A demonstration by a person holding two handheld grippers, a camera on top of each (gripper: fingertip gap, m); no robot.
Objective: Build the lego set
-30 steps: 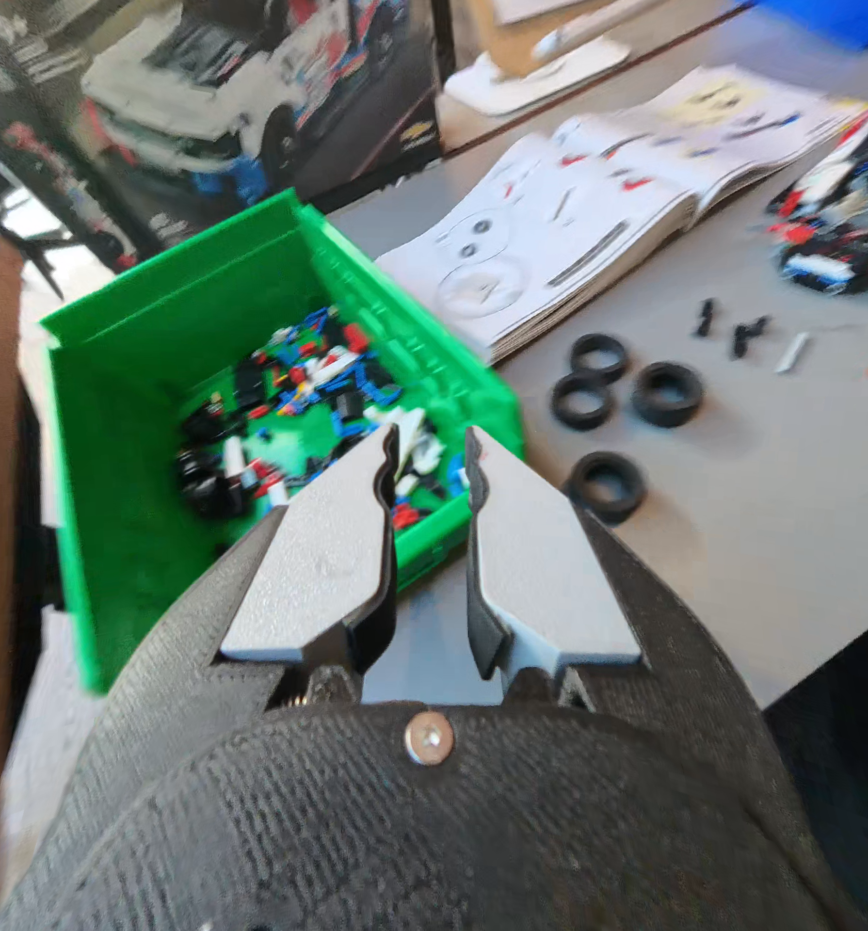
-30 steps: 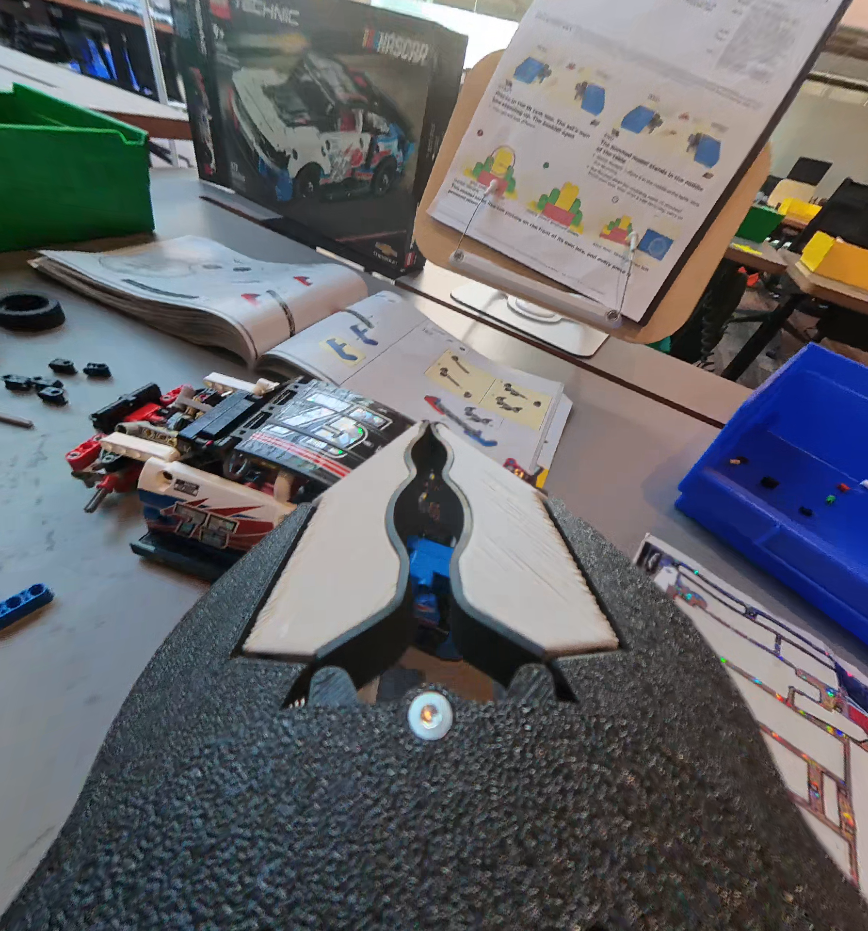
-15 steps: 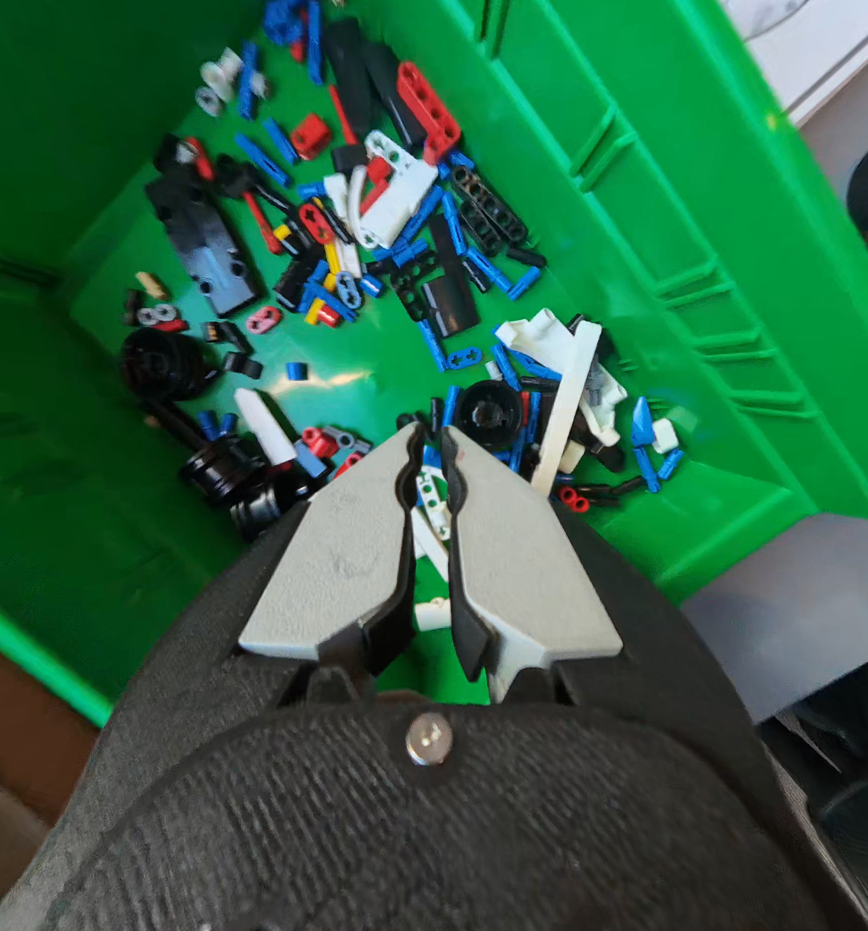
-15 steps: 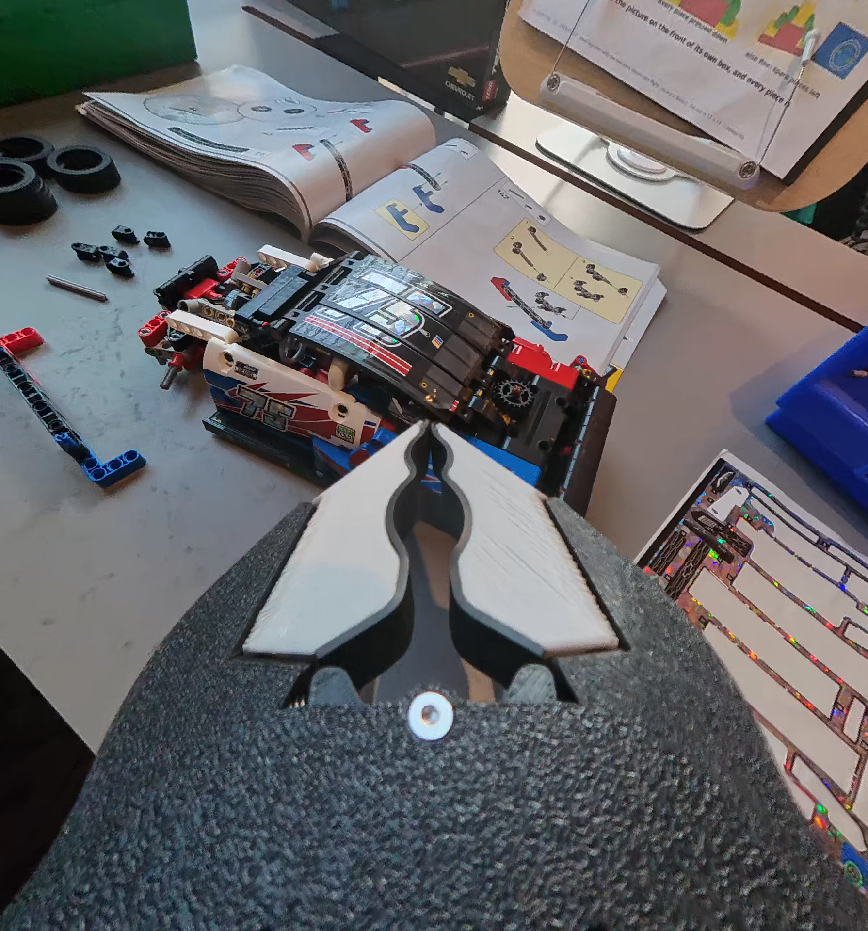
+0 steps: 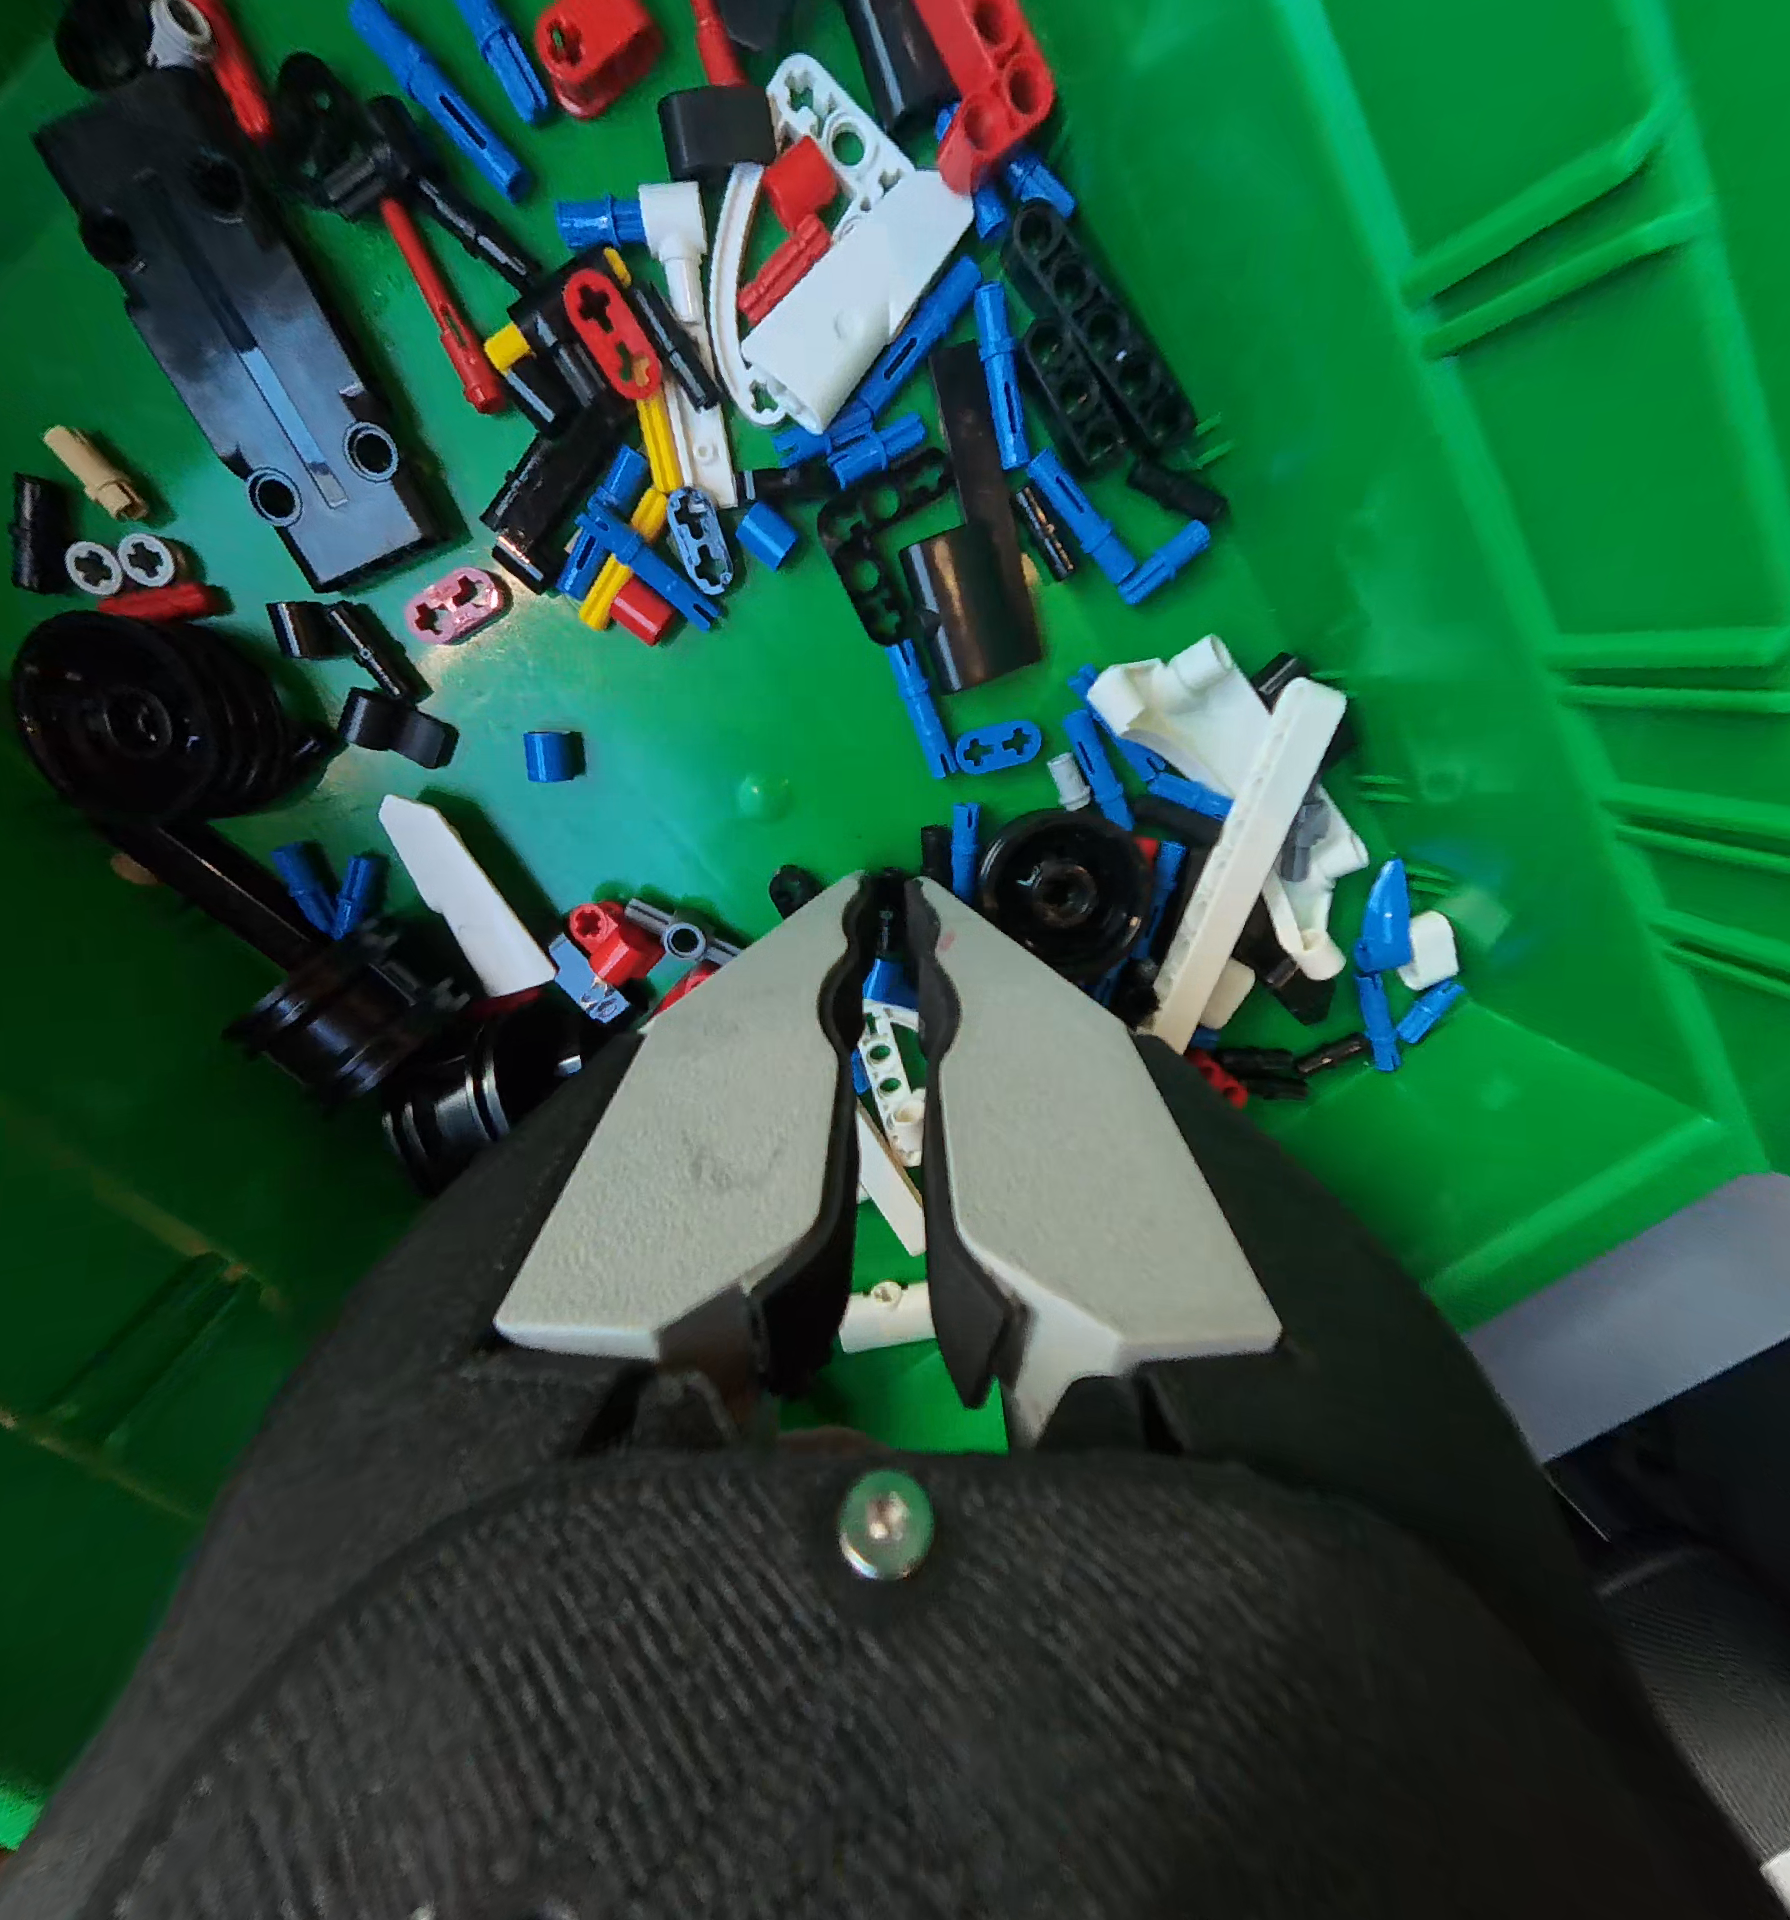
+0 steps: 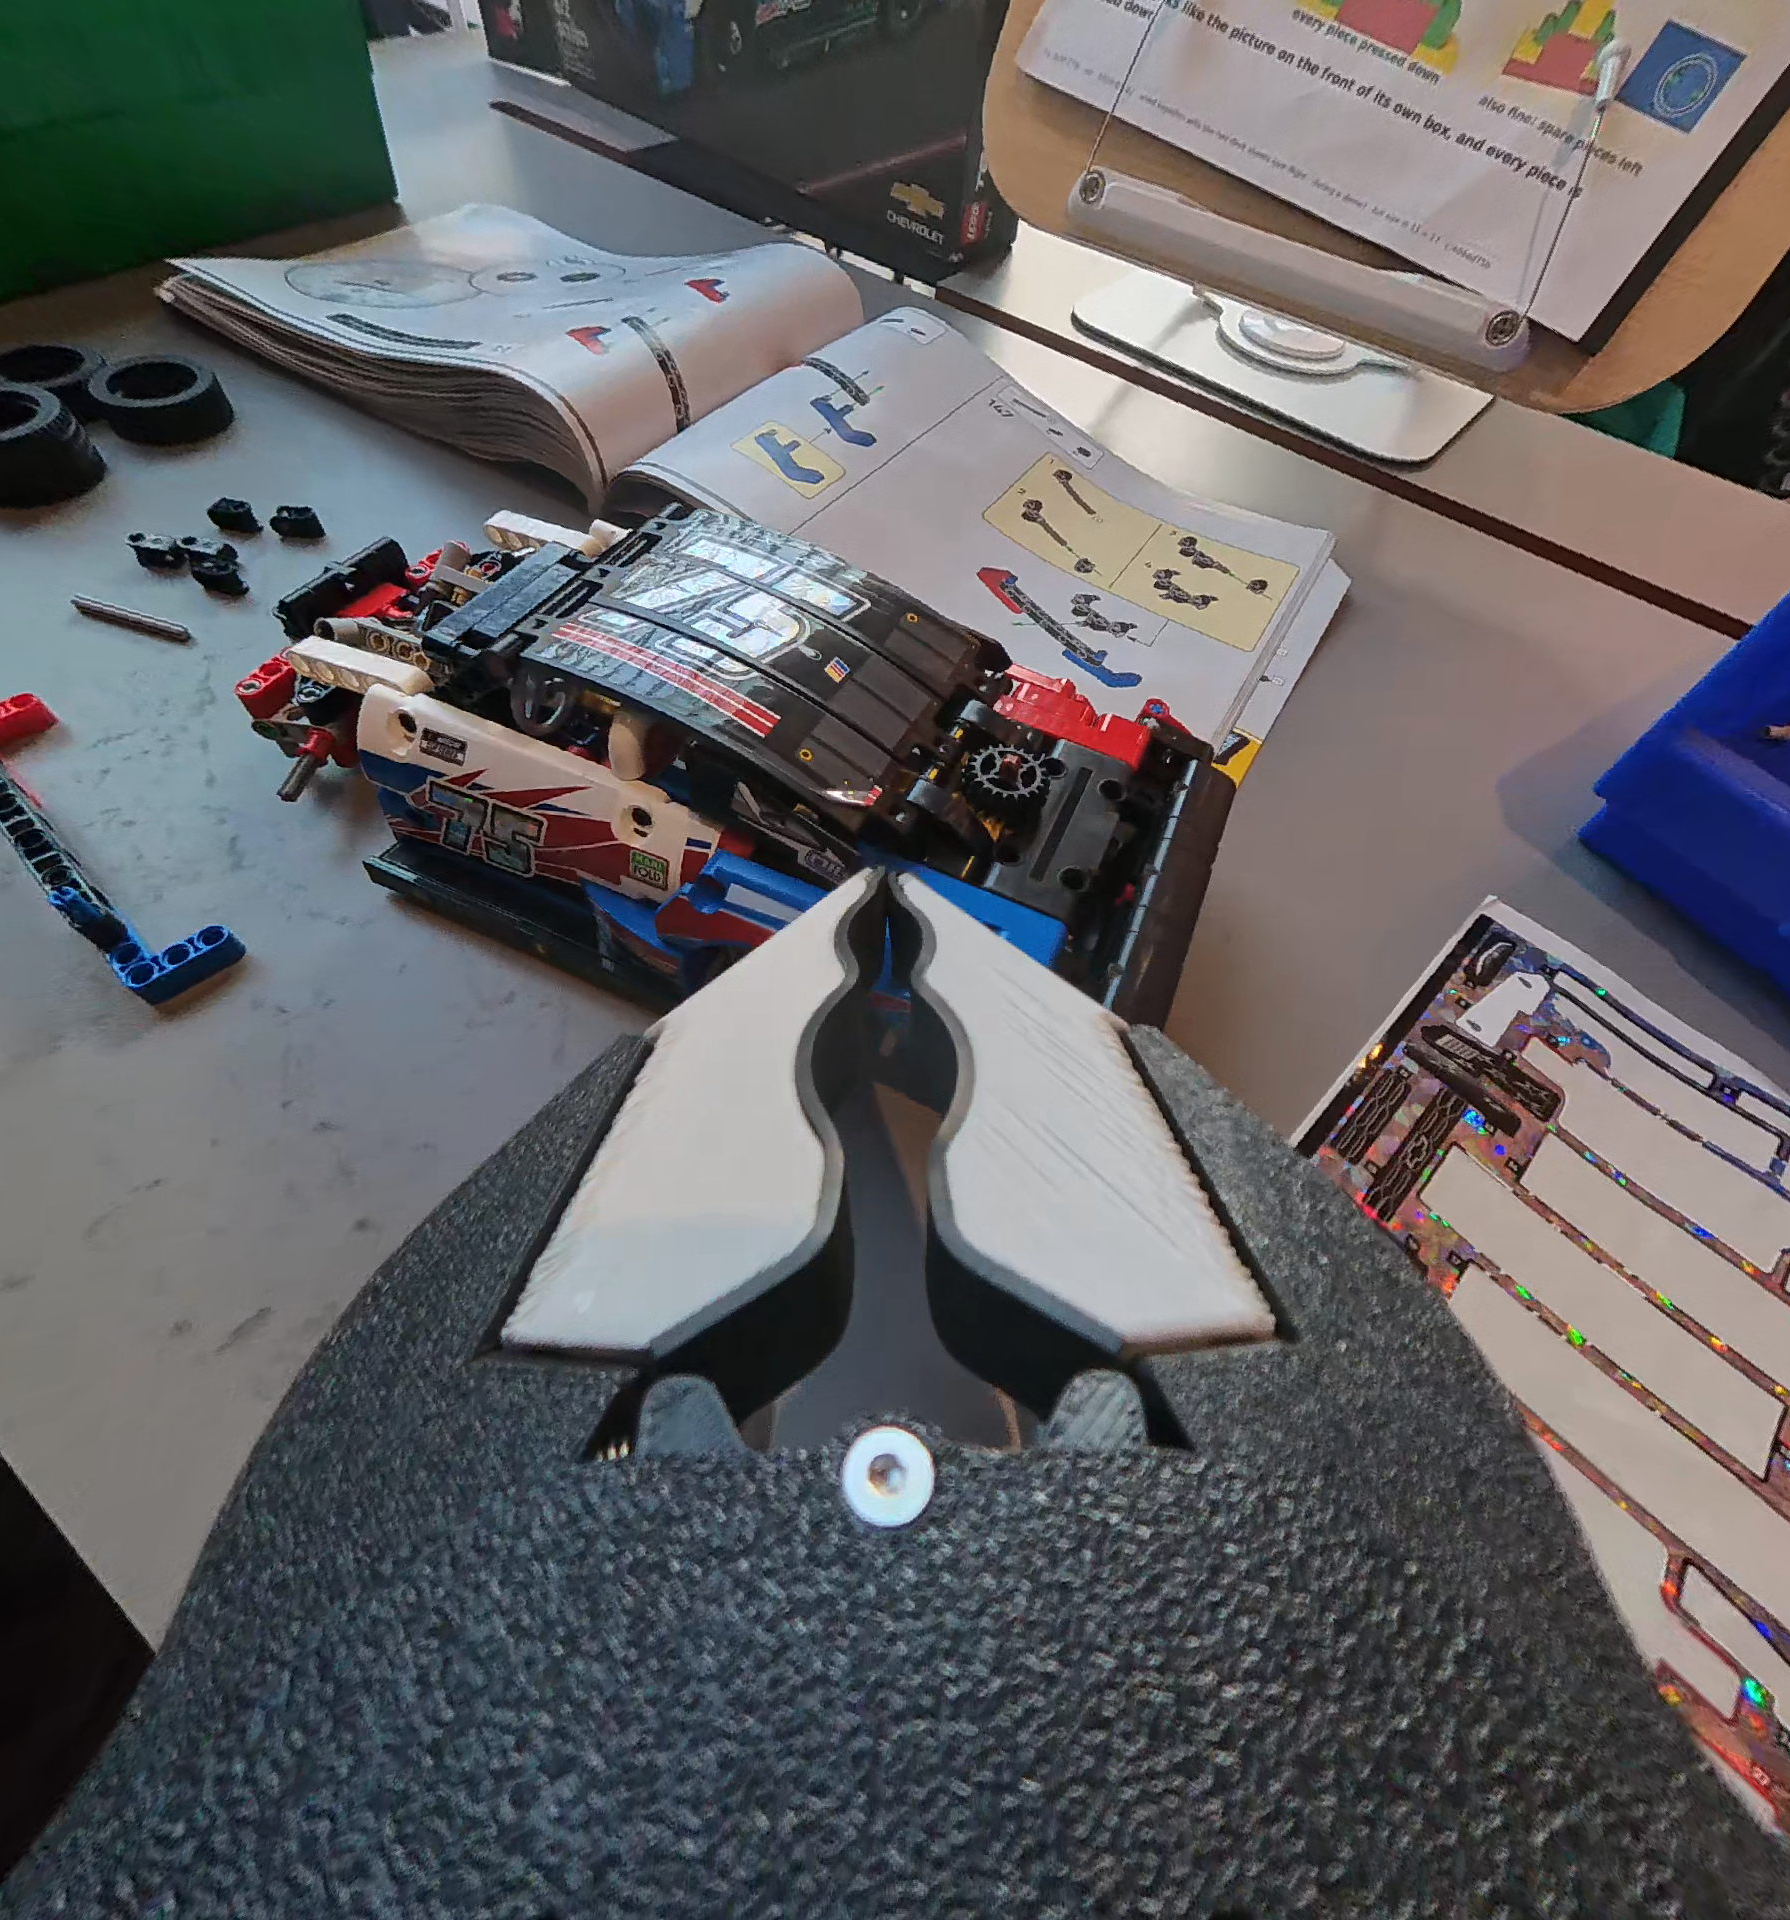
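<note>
Left gripper (image 5: 883, 894) lowered into green bin (image 5: 1493, 436), jaws nearly together at the tips, only a thin gap left; hard to tell whether anything was pinched. Loose pieces (image 5: 787, 343) scattered ahead of the jaws, black wheel hub (image 5: 1062, 894) just right of the tips, white beam (image 5: 891, 1070) half hidden beneath them.

Right gripper (image 6: 886, 883) above grey counter (image 6: 299, 1122), jaws closed tip to tip, nothing visibly held. Part-built car (image 6: 725, 717) just ahead, near edge hidden behind the tips. Open instruction booklet (image 6: 870, 457) beyond; black tyres (image 6: 70, 410) far left; blue tray (image 6: 1743, 790) right, cut off.
</note>
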